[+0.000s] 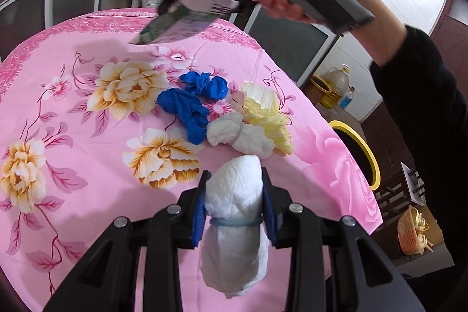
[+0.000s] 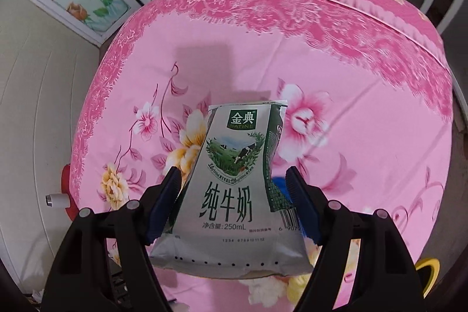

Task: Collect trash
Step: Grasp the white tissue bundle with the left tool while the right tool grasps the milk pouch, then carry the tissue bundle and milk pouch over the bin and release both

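The right gripper (image 2: 232, 189) pinches a flattened silver-and-green milk carton (image 2: 234, 183) between its blue pads, holding it up above the desk. The carton's front reads "金典 SATINE" in a green badge, then "纯牛奶" in large green characters and "净含量:250mL" beneath; a cow in a meadow is printed between them, and part of a barcode shows at the side.

The left gripper (image 1: 235, 205) is clamped on a white wad of tissue tied with a thin blue band (image 1: 234, 212), held over the near edge of the desk.

The desk wears a pink cloth printed with yellow and pink flowers (image 1: 87, 142). Left on it, bunched near the right edge, are two crumpled blue gloves (image 1: 191, 104), one more white tissue bundle (image 1: 237, 135) and one pale yellow pleated paper piece (image 1: 267, 110), the last two touching. The left half of the cloth lies open, as does the far side up to its darker patterned border.

Off the right edge, lower down, stands a dark bin with a yellow rim (image 1: 358, 154).
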A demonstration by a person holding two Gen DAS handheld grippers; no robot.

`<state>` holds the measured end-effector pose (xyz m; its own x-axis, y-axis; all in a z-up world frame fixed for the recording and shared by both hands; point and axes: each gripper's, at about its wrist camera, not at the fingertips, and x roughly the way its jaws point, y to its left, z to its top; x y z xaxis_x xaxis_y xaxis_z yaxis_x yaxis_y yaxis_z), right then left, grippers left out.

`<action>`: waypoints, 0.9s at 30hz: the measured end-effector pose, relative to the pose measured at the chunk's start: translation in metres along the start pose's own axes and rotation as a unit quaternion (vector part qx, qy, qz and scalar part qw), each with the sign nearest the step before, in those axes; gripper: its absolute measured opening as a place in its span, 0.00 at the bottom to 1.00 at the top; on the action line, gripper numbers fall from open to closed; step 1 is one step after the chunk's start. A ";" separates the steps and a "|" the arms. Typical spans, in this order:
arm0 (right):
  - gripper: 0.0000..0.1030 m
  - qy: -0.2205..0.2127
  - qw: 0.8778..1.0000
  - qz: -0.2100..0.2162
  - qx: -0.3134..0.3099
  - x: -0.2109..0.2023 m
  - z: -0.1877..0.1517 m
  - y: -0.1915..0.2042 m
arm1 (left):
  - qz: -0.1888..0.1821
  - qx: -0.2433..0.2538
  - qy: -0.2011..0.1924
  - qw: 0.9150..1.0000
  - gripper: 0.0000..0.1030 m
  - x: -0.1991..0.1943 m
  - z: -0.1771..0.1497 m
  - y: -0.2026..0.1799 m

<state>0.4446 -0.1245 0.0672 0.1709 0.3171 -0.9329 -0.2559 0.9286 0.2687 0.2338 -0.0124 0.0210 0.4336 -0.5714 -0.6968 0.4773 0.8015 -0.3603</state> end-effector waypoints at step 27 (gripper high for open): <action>0.68 -0.120 0.980 -0.020 0.158 -0.160 -0.152 -0.193 | -0.005 0.093 -0.013 0.996 0.29 0.021 0.056 -0.109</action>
<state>0.3215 -0.3837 0.1281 0.4034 0.2803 -0.8711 0.0560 0.9426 0.3292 0.2337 -0.1211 0.0801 0.4459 -0.5854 -0.6771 0.6139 0.7505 -0.2446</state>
